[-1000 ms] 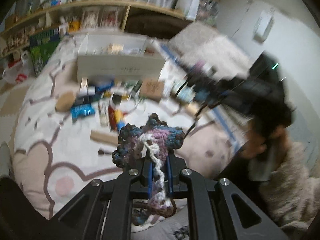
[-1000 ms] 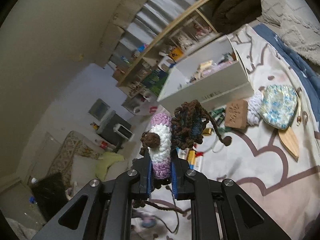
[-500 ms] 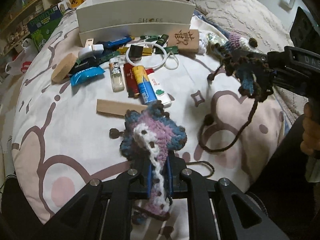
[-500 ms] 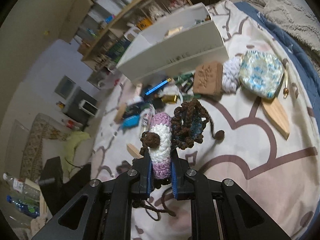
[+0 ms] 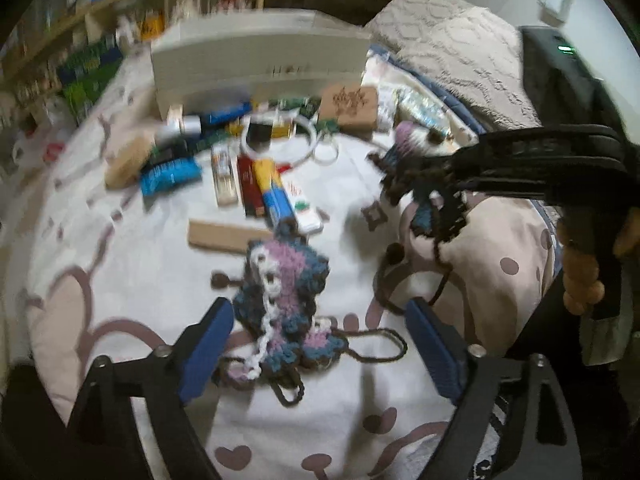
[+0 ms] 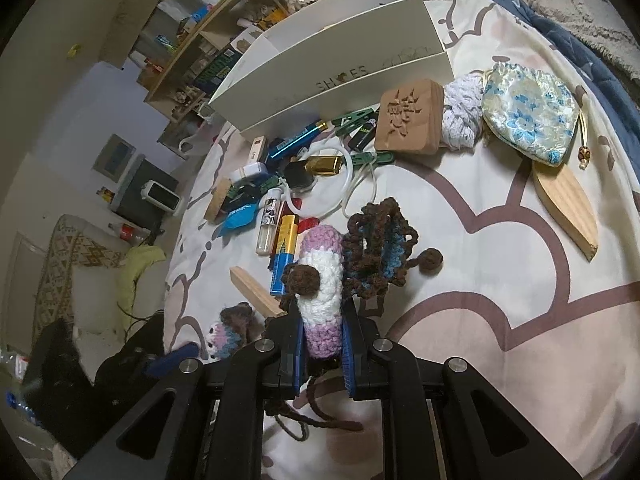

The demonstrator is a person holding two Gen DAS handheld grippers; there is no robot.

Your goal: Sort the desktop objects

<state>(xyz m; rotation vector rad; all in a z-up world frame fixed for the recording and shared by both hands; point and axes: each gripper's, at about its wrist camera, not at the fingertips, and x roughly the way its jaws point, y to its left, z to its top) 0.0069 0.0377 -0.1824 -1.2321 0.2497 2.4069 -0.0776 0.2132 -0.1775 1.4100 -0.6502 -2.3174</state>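
Note:
A blue, purple and white crocheted piece [image 5: 280,304] lies on the patterned bedspread [image 5: 152,280] between the spread blue fingers of my left gripper [image 5: 318,318], which is open and not holding it. It also shows small in the right wrist view [image 6: 230,334]. My right gripper [image 6: 322,326] is shut on a purple and white crocheted roll [image 6: 322,280] with a brown and blue crocheted part [image 6: 378,250] hanging beside it. In the left wrist view this gripper [image 5: 424,168] hovers above the bed at the right.
A white shoe box [image 6: 340,60] stands at the back. In front of it lie lighters [image 6: 284,252], a white cable [image 6: 340,184], a carved wooden block [image 6: 410,120], a brocade pouch [image 6: 532,116], wooden pieces [image 6: 568,204] and other small items. Shelves [image 5: 120,12] run behind.
My left gripper has opened and let go of the blue and purple crocheted piece, which now lies on the bedspread. My right gripper has come lower over the bed with its crocheted roll.

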